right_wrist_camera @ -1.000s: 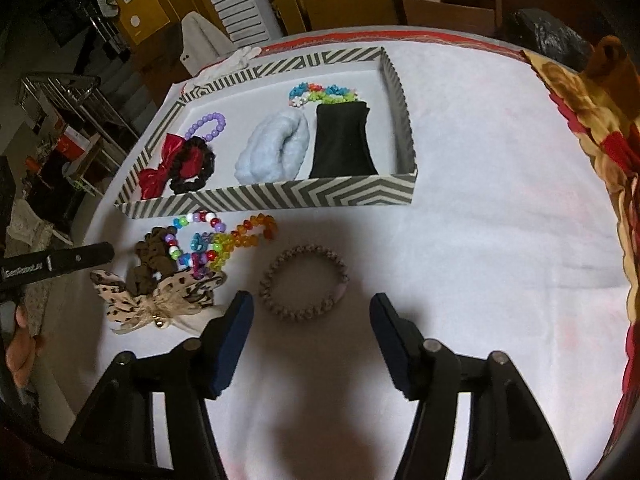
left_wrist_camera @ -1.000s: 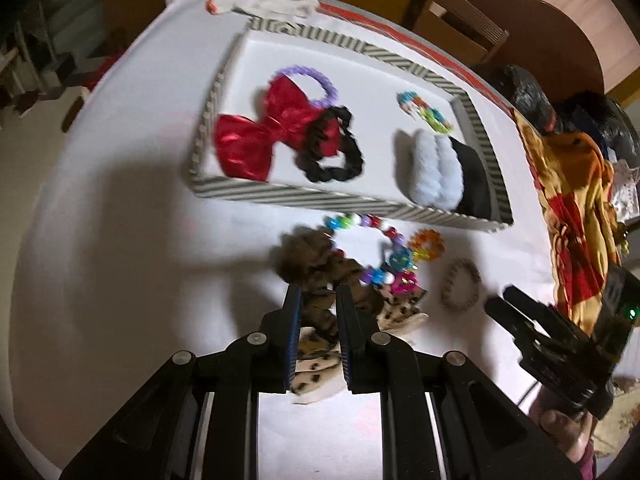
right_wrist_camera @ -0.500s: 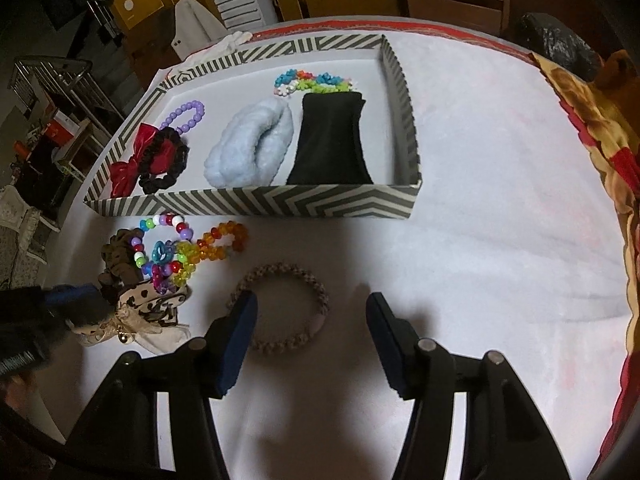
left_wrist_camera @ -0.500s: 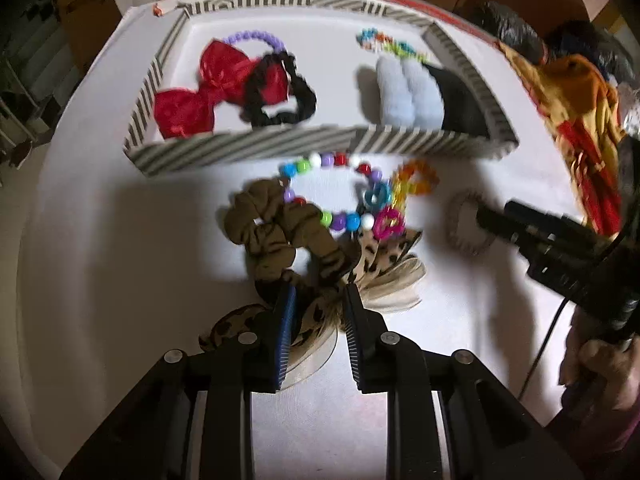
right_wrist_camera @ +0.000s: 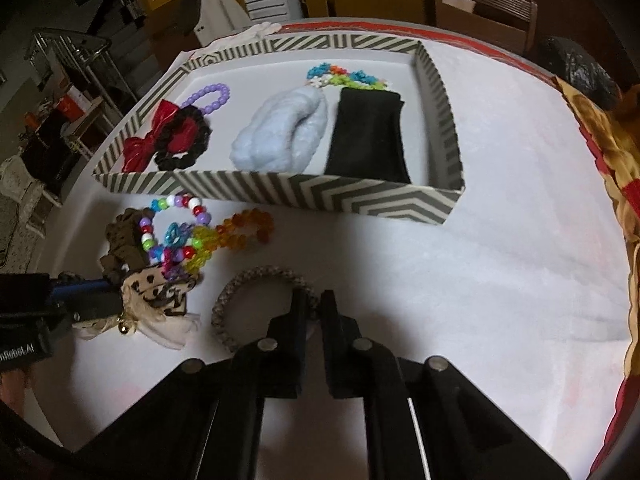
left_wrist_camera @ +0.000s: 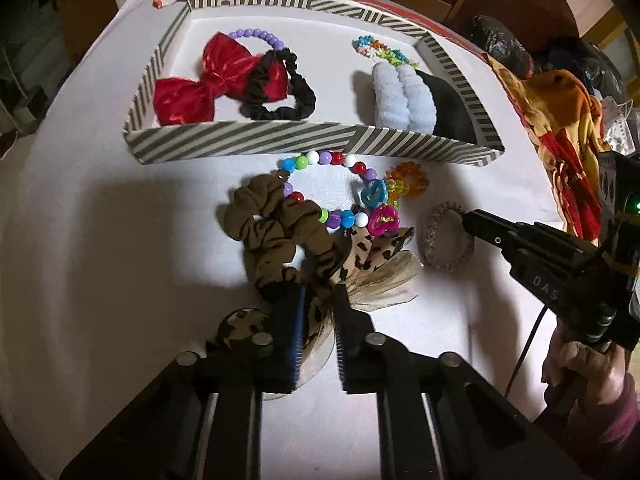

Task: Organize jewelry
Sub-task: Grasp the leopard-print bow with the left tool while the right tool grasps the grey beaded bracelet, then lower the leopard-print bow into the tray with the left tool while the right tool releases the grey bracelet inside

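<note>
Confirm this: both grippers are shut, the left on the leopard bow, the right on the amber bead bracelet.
One error: the right gripper is shut on the braided bracelet, not the amber bead bracelet, which lies untouched; the right wrist view shows it. The left gripper does clamp the leopard bow.

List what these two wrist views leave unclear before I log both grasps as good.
- Left wrist view: the left hand-held gripper is shut on the leopard-print bow; its own fingers hide the pinched part.
- Right wrist view: the right hand-held gripper is closed at the braided bracelet; the bracelet's near arc is behind the fingers.
- Both views: the black headband in the striped box is partly cut off by the front wall.
</note>
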Tool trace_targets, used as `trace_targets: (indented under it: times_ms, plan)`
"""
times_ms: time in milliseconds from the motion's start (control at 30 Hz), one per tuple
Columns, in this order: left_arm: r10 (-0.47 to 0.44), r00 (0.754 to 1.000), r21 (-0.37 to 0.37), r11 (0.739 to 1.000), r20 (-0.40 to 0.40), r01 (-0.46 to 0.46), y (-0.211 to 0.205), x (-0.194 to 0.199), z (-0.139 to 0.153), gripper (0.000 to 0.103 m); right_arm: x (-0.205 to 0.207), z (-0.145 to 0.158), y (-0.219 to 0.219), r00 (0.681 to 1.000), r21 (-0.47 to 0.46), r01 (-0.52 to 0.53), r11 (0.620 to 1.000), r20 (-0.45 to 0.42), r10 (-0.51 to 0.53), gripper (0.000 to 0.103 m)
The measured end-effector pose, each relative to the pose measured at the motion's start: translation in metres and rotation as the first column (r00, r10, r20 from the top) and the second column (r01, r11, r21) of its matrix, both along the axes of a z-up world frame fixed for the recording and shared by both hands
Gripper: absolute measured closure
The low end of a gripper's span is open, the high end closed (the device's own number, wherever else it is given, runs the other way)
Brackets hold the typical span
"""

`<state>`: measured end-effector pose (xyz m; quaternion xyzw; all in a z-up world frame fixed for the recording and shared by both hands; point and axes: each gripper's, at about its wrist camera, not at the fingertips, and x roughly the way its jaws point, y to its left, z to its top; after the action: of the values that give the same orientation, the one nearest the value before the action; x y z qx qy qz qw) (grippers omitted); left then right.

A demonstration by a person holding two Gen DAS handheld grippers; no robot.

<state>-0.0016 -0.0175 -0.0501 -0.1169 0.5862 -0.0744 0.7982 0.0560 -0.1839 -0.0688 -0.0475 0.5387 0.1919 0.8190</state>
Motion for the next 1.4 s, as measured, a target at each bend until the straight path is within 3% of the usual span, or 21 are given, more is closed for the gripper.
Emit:
trace_targets:
  times_ms: [400,700,1100,1400]
  plan:
    - [0.032,0.996,-0.011,0.999,0.077,-0.031,0.027,-0.021,0.036,0.103,-0.013,0.039,-0.006,0.999,0.076,0.012,0.997,0.041,-0.015,0.097]
    - [0.059,0.982,0.006,0.998,0.179,-0.061,0.037,-0.018,0.072,0.103,-0.019,0.063,-0.003,0.997,0.115,0.001,0.993,0.076,-0.009,0.096]
    - [0.097,0.960,0.015,0.994,0.262,-0.105,0.044,0.004,0.103,0.103,-0.013,0.094,0.004,0.992,0.134,-0.023,0.991,0.127,0.006,0.096]
    - [0.083,0.942,0.086,0.989,0.326,-0.118,0.038,0.039,0.119,0.103,0.007,0.108,0.005,0.989,0.125,-0.023,0.992,0.150,0.004,0.096]
